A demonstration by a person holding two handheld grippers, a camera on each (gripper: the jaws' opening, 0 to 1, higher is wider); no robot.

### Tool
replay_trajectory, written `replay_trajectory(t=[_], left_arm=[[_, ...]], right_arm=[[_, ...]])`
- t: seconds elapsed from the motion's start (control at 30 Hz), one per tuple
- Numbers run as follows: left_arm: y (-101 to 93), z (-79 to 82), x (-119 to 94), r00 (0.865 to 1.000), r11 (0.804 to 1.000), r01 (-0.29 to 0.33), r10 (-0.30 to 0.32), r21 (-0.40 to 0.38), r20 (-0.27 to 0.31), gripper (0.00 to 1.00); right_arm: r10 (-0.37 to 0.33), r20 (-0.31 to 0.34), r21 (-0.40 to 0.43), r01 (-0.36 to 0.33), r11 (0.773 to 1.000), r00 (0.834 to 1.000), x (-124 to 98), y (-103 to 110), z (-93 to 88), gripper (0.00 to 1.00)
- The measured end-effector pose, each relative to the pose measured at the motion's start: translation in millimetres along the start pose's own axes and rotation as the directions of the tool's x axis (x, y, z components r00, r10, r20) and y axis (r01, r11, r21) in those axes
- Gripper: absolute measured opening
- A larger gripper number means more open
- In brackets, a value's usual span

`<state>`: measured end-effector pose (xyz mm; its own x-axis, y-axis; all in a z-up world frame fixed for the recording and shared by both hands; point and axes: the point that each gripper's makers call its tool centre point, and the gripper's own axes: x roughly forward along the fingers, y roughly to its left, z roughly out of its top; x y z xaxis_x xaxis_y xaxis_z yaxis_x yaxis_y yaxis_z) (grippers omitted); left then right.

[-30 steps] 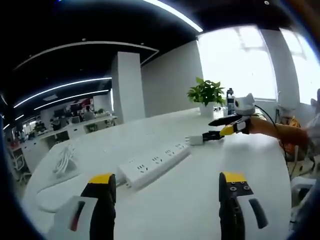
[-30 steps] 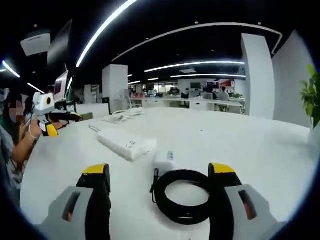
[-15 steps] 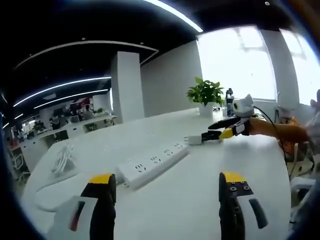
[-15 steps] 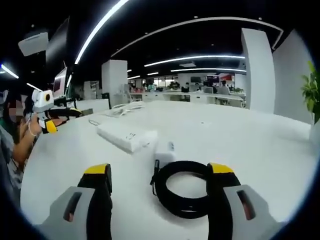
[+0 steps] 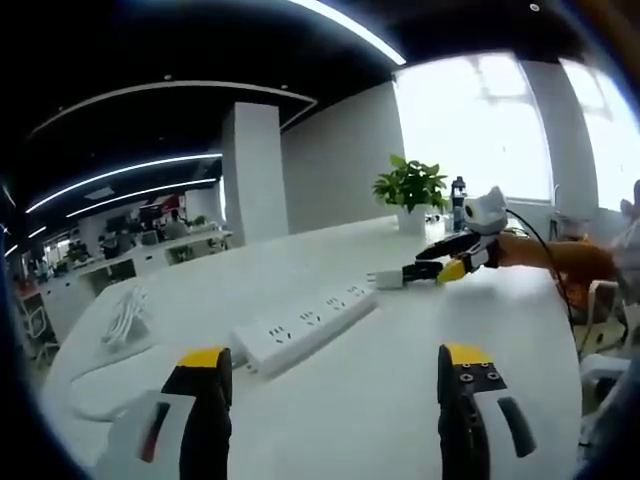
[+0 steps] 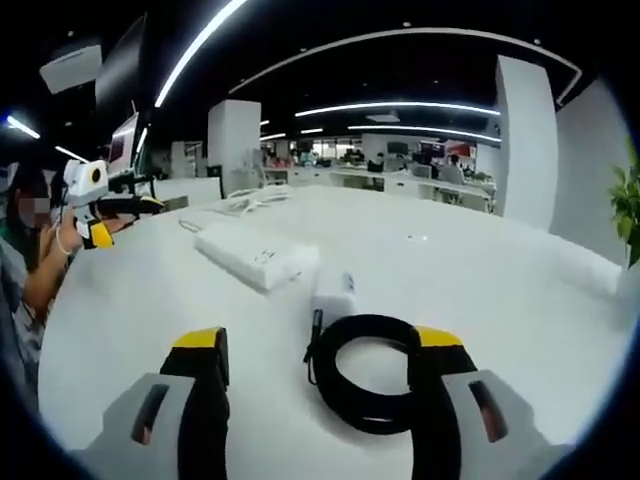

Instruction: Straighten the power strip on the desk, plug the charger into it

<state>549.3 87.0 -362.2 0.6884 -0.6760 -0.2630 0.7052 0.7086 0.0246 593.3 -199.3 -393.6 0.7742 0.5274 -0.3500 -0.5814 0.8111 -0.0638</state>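
A white power strip (image 5: 305, 325) lies at a slant on the white desk (image 5: 400, 360), ahead of my left gripper (image 5: 335, 372), which stands open and holds nothing. Beyond the strip's far end sits the white charger (image 5: 388, 279), with my right gripper (image 5: 425, 262) reaching toward it from the right. In the right gripper view the charger (image 6: 333, 298) and its coiled black cable (image 6: 372, 385) lie on the desk. The coil rests between the jaws of my open right gripper (image 6: 320, 342), nearer the right jaw. The power strip (image 6: 255, 258) lies just past the charger, and my left gripper (image 6: 128, 217) is at the far left.
A potted plant (image 5: 412, 186) and a dark bottle (image 5: 460, 201) stand at the desk's far edge. A bundle of white cable (image 5: 126, 320) lies at the left end of the desk. A person (image 6: 30, 260) sits by the desk edge.
My right gripper has edged forward, so the black coil now lies deeper between its jaws. The left gripper has held still.
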Motion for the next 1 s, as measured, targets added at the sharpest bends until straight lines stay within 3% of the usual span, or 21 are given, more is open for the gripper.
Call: replay_trajectory(t=[0.33, 1.0], left_arm=[[-2.3, -0.5, 0, 1.000, 1.000, 0.007, -0.007, -0.001, 0.001, 0.86], [-2.7, 5.7, -2, 0.999, 1.000, 0.010, -0.010, -0.009, 0.033, 0.86]], right_arm=[[0.009, -0.085, -0.009, -0.009, 1.000, 0.996, 2, 1, -6.2, 0.63], [0.046, -0.167, 0.024, -0.043, 0.999, 0.985, 2, 13, -8.7, 0.49]])
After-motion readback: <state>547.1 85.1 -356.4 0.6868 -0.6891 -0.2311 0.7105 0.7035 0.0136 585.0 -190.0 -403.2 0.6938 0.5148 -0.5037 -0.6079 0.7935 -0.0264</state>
